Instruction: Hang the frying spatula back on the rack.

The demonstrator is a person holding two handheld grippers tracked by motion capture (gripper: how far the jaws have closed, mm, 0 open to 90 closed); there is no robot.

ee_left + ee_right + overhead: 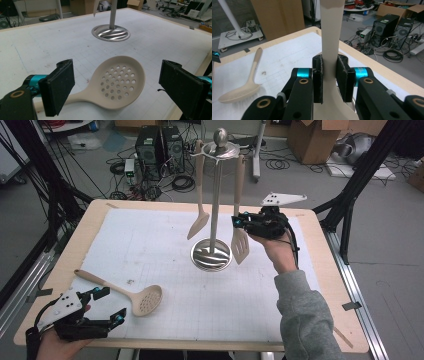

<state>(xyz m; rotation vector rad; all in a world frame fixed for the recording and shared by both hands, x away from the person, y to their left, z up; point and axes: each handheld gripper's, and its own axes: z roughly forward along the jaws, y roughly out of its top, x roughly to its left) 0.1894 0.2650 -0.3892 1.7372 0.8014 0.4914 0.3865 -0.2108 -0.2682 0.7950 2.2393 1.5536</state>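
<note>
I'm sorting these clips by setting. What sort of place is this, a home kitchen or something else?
Probably a lab or workshop, not a kitchen: desktop computer towers and loose cables sit on the grey floor, cardboard boxes stand behind, and the utensil stand sits on a gridded white mat.

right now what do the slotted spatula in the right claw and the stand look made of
Slotted spatula: seems matte beige plastic or silicone, with an even dull colour and no shine. Stand: looks like polished metal, its round base showing mirror-like streaks, with a grey pole and a shiny knob on top.
</note>
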